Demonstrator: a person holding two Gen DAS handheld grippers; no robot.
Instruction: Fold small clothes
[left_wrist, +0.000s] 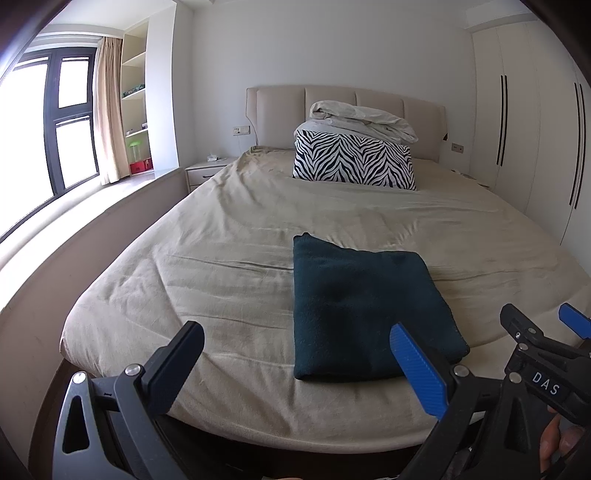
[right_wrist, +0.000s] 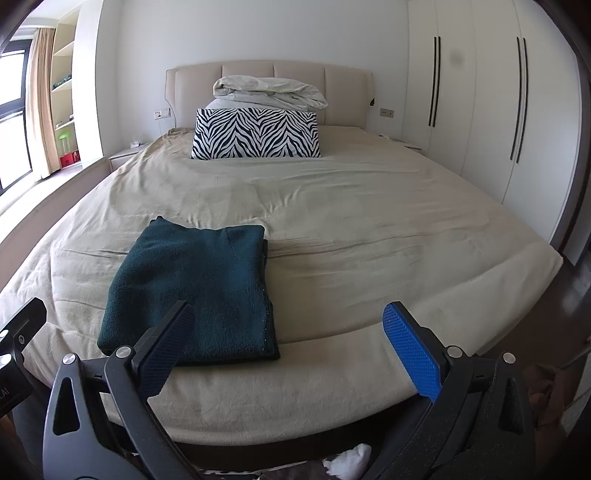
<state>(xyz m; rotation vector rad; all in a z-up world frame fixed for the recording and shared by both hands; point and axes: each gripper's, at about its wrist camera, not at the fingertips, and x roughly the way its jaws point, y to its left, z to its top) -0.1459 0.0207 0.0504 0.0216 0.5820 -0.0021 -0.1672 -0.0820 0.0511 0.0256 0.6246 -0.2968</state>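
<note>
Left gripper (left_wrist: 295, 369): nearest the left wrist camera; fingers spread wide with nothing between them, held above the foot edge of the bed, just short of the garment.
Right gripper (right_wrist: 291, 354): nearest the right wrist camera; likewise spread wide and empty, with its left finger (right_wrist: 162, 350) overlapping the garment's near edge in view. Whether it touches the cloth cannot be told.
Dark teal garment (right_wrist: 192, 291): a knitted or fleece piece, apparently a sweater, lying on the sheet near the foot of the bed, left of centre in the right wrist view. It is already a squared, layered rectangle, with stacked edges showing along its right side.
Handling (judged): soft, limp and light; thick enough to hold a crease loosely, but layers may slide apart if lifted by one corner. The textured surface should grip the pads well.
Where to hold (judged): pinch all layers together at the two near corners, or along the layered right edge, so that the stack moves as one.
Bed sheet (right_wrist: 369, 221): beige, wrinkled; loose cloth that a low pinch could catch together with the garment.
Zebra-print pillow (left_wrist: 354, 162): at the headboard, well apart from the garment, with a bundled pale duvet (left_wrist: 362, 120) on top.
Containers: no basket or box is visible near the garment; the wardrobe (right_wrist: 480, 92) doors are shut, contents unseen.
</note>
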